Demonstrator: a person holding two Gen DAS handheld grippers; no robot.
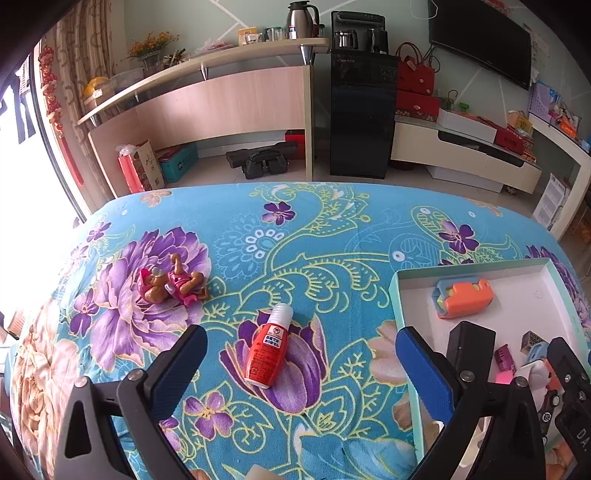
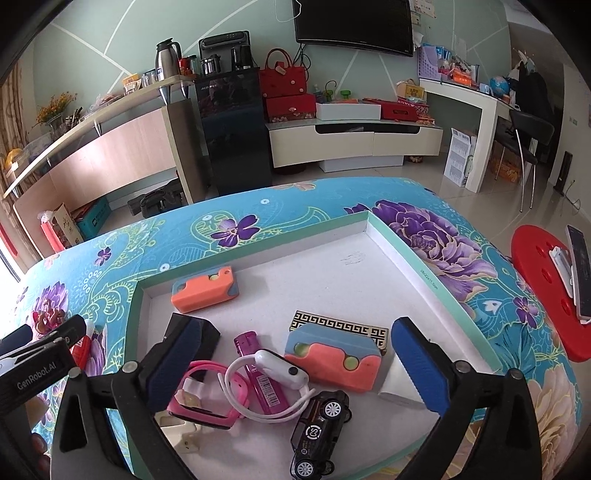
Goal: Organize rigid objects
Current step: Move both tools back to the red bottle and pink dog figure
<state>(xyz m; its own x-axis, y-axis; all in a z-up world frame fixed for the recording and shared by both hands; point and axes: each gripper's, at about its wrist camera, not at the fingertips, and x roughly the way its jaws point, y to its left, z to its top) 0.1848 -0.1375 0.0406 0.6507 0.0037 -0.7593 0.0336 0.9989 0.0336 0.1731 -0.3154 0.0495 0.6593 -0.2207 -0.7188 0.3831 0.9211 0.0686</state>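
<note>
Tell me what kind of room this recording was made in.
Most likely a home living room. A wall-mounted television hangs above a low cabinet, a black water dispenser with kettles stands beside a curved counter, and the work surface is a table under a flowered cloth.

You see a turquoise cloth (image 1: pixel 332 236) patterned with purple flowers, a red bottle (image 1: pixel 266 349) with a white cap, and a white-floored tray (image 2: pixel 369 266) with mint-green walls holding an orange-and-blue block (image 2: pixel 204 290).
</note>
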